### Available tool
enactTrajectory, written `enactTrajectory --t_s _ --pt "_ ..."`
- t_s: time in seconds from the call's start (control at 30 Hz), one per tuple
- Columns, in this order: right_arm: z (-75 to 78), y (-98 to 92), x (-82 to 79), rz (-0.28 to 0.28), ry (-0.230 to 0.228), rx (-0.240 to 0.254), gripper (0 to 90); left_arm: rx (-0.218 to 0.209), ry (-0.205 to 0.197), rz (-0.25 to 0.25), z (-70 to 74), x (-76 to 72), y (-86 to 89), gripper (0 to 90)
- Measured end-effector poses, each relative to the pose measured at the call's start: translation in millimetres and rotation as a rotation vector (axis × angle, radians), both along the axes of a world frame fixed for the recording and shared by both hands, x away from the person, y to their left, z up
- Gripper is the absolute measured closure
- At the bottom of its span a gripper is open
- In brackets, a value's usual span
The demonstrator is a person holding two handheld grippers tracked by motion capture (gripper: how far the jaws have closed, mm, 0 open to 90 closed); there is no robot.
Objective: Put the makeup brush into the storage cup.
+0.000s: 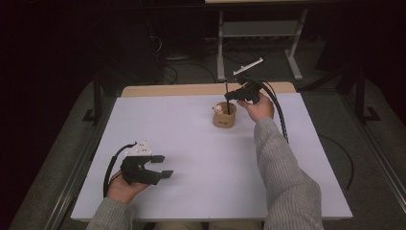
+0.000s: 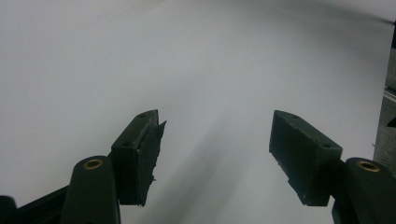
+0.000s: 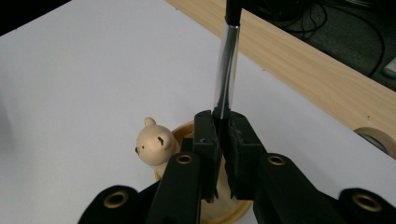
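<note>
Pen (image 3: pixel 227 60) upright and pinched, that's the picture at the far side of the counter (image 1: pixel 201 139): a slim rod with a silvery barrel and a black upper end, clamped between the pressed-together jaws of the right gripper (image 3: pixel 223 122). It stands straight up out of a round wooden cup (image 1: pixel 224 115) with a little bear head (image 3: pixel 154 145) on its rim. In the right gripper view the bear sits just left of the jaws, touching the cup's edge, and the pen rises above both. Over in the high view the right hand (image 1: pixel 257 106) holds the right gripper (image 1: pixel 229 96) just above the cup, near the counter's back wooden edge (image 1: pixel 206 89), cable trailing down along the grey sleeve (image 1: pixel 282 167). Near the front left corner, the left gripper (image 1: pixel 163 165) rests low in the left hand (image 1: pixel 125 187), jaws spread wide with only bare white surface between them. The left gripper (image 2: pixel 215 140) view shows the same wide gap.
</note>
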State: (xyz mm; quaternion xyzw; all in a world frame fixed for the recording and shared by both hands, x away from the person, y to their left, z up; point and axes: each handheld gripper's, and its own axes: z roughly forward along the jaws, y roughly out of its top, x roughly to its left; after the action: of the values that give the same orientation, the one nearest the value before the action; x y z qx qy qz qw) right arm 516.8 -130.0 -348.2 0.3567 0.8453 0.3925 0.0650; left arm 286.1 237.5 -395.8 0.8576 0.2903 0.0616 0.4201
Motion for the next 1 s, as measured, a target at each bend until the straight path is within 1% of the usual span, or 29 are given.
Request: enactTrajectory --t_s 0.03,0.1,0.23,0.33,0.4,0.47,0.53,0.63,0.7,0.77,0.8,0.83,0.97,1.0 --pt "-0.8 0.0 -0.1 -0.004 0.006 0.0 82.1 0.0 0.002 0.002 0.2 0.0 0.4 33.4" --pt "-3.4 -0.5 0.7 0.005 -0.006 -0.006 82.0 0.001 -0.001 -0.001 0.4 0.4 0.9 33.4" --pt "-4.7 2.0 -1.1 -0.004 0.011 0.009 81.9 -0.001 0.005 0.001 -0.1 0.2 0.2 33.4" --pt "-6.2 1.7 -1.1 -0.001 0.008 0.003 81.8 0.003 -0.004 -0.002 0.2 0.5 0.4 33.4" --pt "-7.2 1.2 -1.7 -0.009 0.013 0.006 81.2 -0.004 0.004 -0.001 0.1 0.2 0.4 33.4" --pt "-7.9 -0.8 -2.1 -0.014 0.011 0.011 78.1 -0.006 0.005 0.0 0.2 0.2 0.5 33.4" --pt "-8.4 -2.3 -2.3 -0.022 0.022 0.016 75.3 -0.005 0.001 -0.002 0.2 0.4 0.3 33.4" --pt "-8.7 -4.4 -3.7 -0.028 0.02 0.016 72.6 -0.006 0.006 0.0 0.0 0.2 0.1 33.3" --pt "-9.2 -5.8 -4.9 -0.033 0.019 0.024 69.9 -0.005 0.006 0.001 -0.4 0.6 0.4 33.3" --pt "-8.5 -7.7 -6.4 -0.036 0.023 0.03 68.7 -0.004 0.004 0.002 -0.4 0.7 0.6 33.2" --pt "-8.2 -8.4 -7.4 -0.037 0.023 0.031 68.2 0.003 -0.001 -0.004 -0.2 1.2 1.2 33.2" --pt "-8.2 -9.7 -7.8 -0.031 0.016 0.032 68.0 0.005 -0.003 -0.006 0.0 1.5 1.4 33.2" --pt "-7.3 -12.3 -11.9 -0.029 0.015 0.042 66.6 -0.002 -0.002 0.0 0.0 1.3 1.9 33.0" --pt "-7.8 -13.7 -11.7 -0.017 0.009 0.04 66.1 0.002 -0.003 0.0 0.4 1.3 2.2 33.1"
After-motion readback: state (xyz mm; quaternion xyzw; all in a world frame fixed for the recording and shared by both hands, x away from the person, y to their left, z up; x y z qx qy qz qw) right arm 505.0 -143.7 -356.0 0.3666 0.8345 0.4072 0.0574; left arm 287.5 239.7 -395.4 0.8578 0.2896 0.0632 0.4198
